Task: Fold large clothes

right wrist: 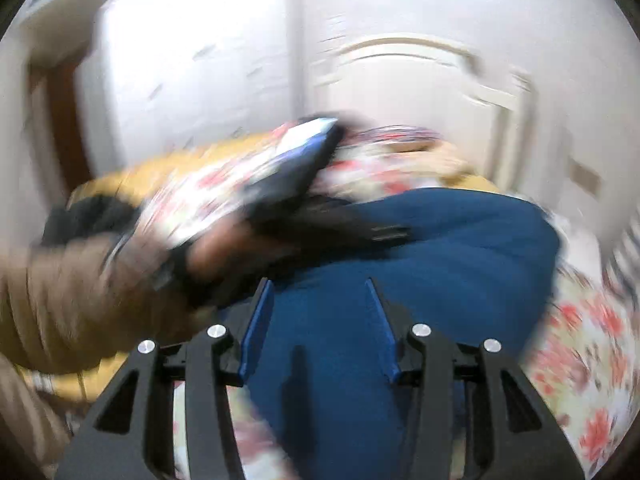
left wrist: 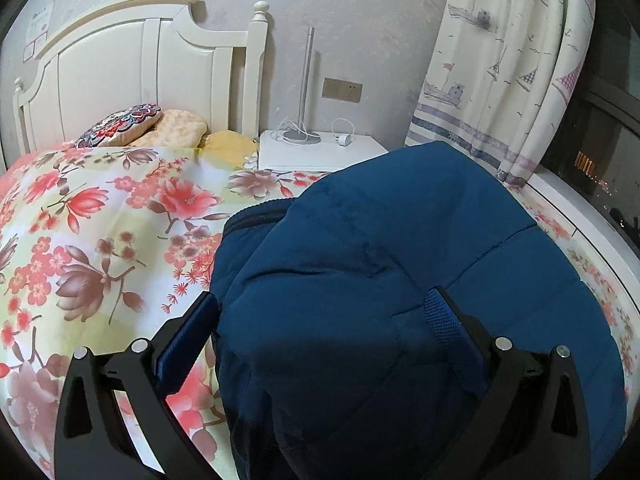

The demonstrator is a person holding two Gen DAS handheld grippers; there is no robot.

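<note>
A padded dark blue jacket (left wrist: 384, 280) lies bunched on a floral bedspread (left wrist: 100, 220). My left gripper (left wrist: 324, 308) is open wide, its blue-padded fingers on either side of the jacket's near fold, with no grip on it. In the blurred right wrist view the jacket (right wrist: 440, 248) fills the middle. My right gripper (right wrist: 318, 292) is open just above it, holding nothing. The other gripper (right wrist: 304, 168) and the hand with its tan sleeve (right wrist: 60, 296) show at left, over the jacket's far edge.
A white headboard (left wrist: 132, 64), pillows (left wrist: 152, 128) and a white nightstand (left wrist: 320, 154) with a lamp stand lie beyond. A sailboat curtain (left wrist: 508, 72) and a window ledge (left wrist: 580, 208) are at right. The bedspread stretches to the left of the jacket.
</note>
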